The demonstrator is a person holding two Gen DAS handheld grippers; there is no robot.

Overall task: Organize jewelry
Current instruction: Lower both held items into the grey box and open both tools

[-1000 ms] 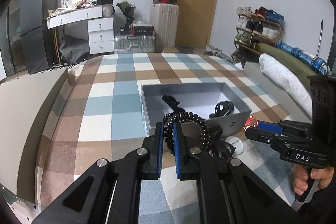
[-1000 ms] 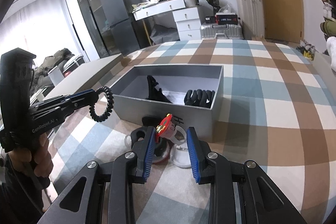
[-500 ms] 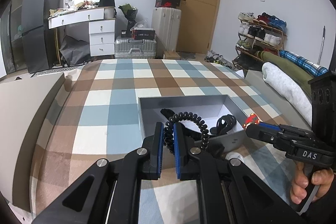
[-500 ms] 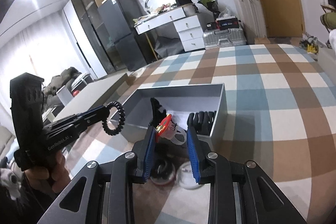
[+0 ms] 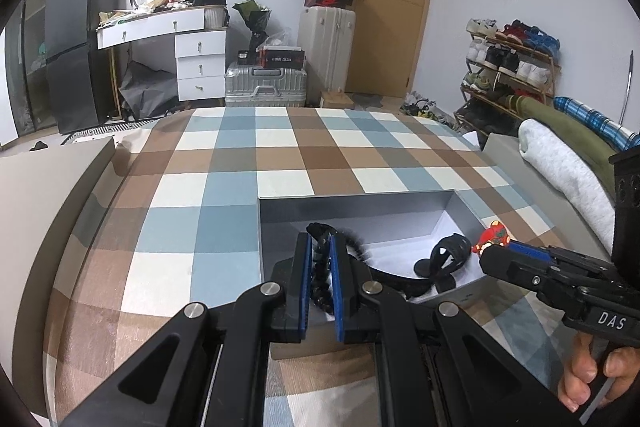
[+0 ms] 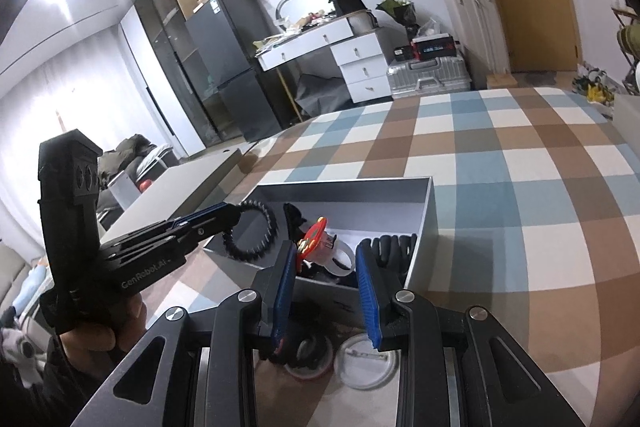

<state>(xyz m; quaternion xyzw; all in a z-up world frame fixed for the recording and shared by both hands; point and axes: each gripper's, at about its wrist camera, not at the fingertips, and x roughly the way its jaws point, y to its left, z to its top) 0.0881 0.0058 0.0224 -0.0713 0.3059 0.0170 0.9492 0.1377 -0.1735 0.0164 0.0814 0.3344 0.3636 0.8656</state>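
Observation:
An open grey box (image 5: 360,205) sits on the checked cloth; it also shows in the right wrist view (image 6: 348,191). My left gripper (image 5: 321,267) is shut on a black spiral bracelet (image 6: 251,229), held over the box's near left part. My right gripper (image 6: 326,269) is shut on a red and white ring (image 6: 320,247), held over the box's near edge; the ring also shows in the left wrist view (image 5: 493,237). Black items (image 5: 442,259) lie inside the box.
Two round badges (image 6: 362,365) lie on the cloth in front of the box, under my right gripper. A grey slab borders the cloth on the left (image 5: 48,183). Rolled blankets (image 5: 560,163) lie at the right.
Both grippers have risen and moved forward over the box, still holding the bracelet and the ring. The bracelet now hangs over the box interior.

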